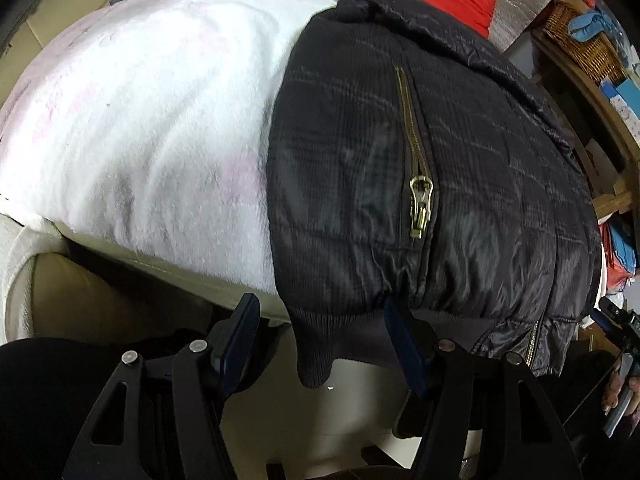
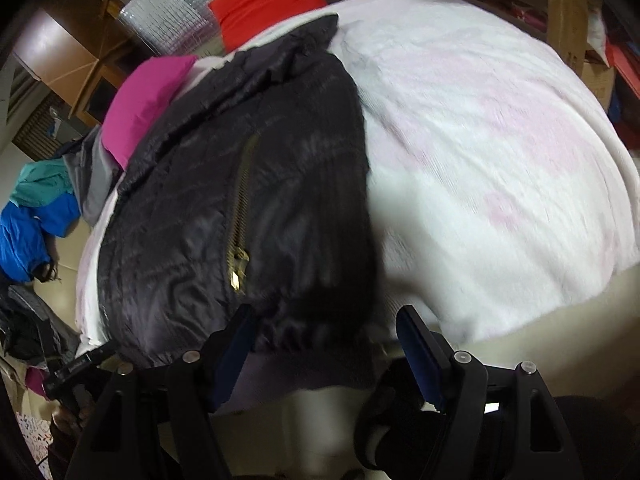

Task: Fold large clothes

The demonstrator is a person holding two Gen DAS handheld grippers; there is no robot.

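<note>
black jacket [image 1: 420, 184], blue garment [image 2: 28, 236] right view only

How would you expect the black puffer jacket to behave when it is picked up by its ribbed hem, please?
The black puffer jacket would probably sag: its ribbed hem already droops over the edge. The shiny quilted shell looks slippery, so it may slide on the white blanket. It is likely light for its bulk. Both the left gripper and right gripper are open.

Cover: white fluffy blanket [image 1: 152, 112], faint pink marks
Far edge: magenta cushion [image 2: 144, 100], red cushion [image 2: 268, 0]
Side: wicker basket [image 1: 580, 36]
Floor: blue/teal garment [image 2: 32, 220]
</note>
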